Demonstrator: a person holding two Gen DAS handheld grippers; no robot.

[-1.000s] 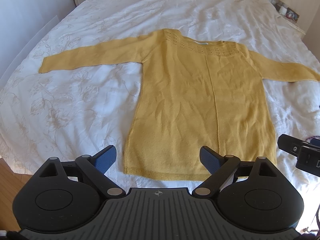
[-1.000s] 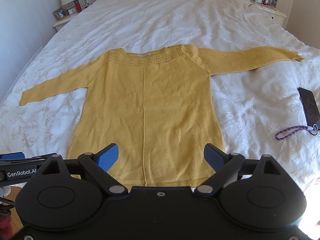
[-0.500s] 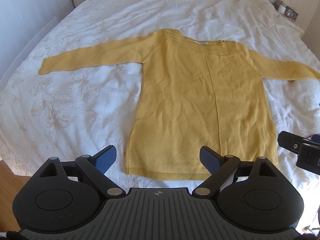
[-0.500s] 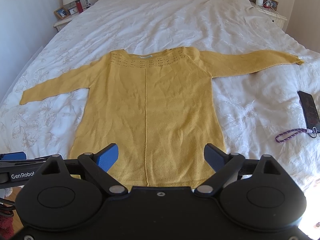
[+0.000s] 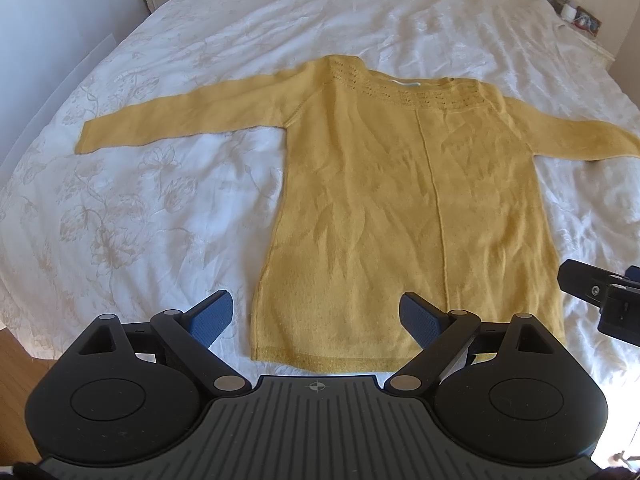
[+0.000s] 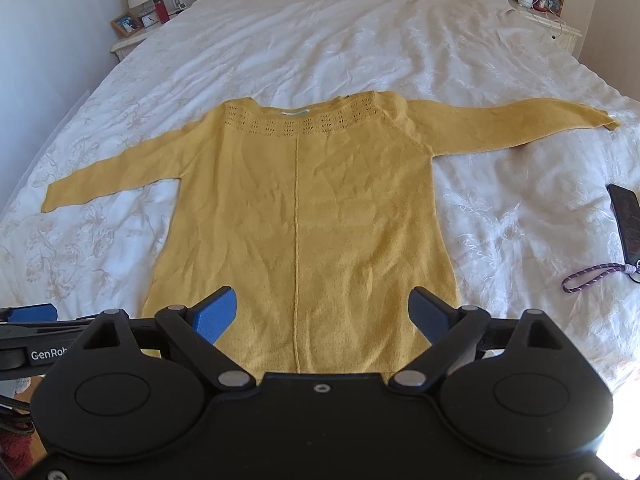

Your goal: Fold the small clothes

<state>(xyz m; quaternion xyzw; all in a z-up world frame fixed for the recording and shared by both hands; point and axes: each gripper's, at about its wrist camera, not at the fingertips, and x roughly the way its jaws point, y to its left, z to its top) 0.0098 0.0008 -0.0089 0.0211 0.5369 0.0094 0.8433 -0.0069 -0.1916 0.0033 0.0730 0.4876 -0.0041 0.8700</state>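
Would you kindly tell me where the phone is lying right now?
In the right wrist view, the phone lies on the white bedspread at the far right edge, beyond the yellow sweater, beside a purple cord.

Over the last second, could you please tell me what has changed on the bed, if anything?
Nothing has visibly changed. The yellow sweater still lies flat on the white bedspread with both sleeves spread out, and the left gripper and right gripper still hover open above its hem, holding nothing. The phone with its purple strap stays where it was.
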